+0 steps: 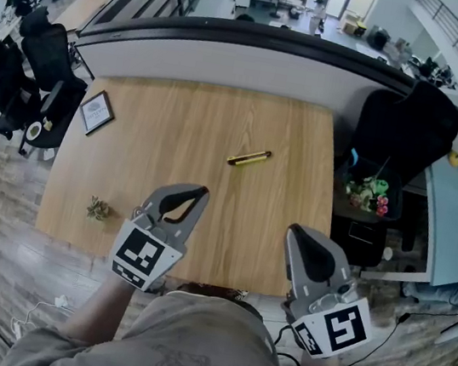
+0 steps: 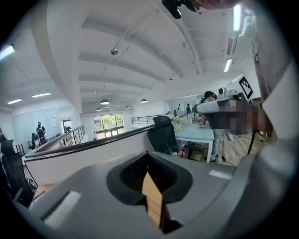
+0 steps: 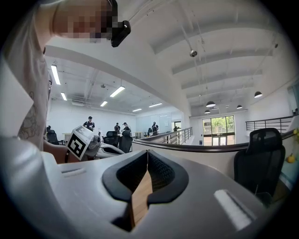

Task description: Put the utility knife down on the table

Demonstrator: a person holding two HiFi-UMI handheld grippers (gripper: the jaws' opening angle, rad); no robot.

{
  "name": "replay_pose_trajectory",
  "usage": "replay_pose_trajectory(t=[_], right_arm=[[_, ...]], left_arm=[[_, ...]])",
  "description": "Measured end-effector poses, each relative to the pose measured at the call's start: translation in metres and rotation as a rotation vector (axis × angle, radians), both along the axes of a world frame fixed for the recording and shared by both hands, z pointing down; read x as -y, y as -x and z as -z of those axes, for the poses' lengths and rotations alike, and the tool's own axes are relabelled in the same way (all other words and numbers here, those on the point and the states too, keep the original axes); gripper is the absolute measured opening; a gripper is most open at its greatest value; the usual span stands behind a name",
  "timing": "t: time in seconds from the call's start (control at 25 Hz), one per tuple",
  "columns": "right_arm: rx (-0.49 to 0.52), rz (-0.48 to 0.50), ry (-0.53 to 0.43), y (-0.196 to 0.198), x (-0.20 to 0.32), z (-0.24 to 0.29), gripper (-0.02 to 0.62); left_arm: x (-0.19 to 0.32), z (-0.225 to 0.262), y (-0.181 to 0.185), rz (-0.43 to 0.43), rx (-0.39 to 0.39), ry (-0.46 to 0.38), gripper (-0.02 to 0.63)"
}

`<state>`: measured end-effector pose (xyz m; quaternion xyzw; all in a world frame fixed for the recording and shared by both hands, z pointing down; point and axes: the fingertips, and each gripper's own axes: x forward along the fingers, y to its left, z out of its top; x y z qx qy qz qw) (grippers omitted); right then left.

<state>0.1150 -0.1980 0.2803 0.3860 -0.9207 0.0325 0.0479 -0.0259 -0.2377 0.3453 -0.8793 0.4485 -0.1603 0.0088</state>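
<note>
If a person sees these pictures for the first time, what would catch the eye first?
The left gripper and the right gripper stand out first, both shut and empty, over the near edge of the wooden table. Beyond them a yellow utility knife lies alone near the table's middle. A small framed picture and a little plant sit toward its left side.

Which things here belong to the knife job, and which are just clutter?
Job:
utility knife, lying on the table
left claw, right claw, both shut, empty

Clutter:
picture frame
small plant
flowers, off the table's right side
</note>
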Motion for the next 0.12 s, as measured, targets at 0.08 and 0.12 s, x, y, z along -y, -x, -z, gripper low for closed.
replay_pose_trajectory(t=[0.08, 0.12], right_arm=[[0.0, 0.0, -0.004, 0.0, -0.0004, 0.0002, 0.012], [0.0, 0.001, -0.006, 0.0, -0.0004, 0.0001, 0.012]], left_arm=[[-0.0003, -0.0017, -0.0008, -0.001, 0.005, 0.003, 0.002], [-0.0005, -0.0023, -0.0011, -0.001, 0.007, 0.005, 0.002]])
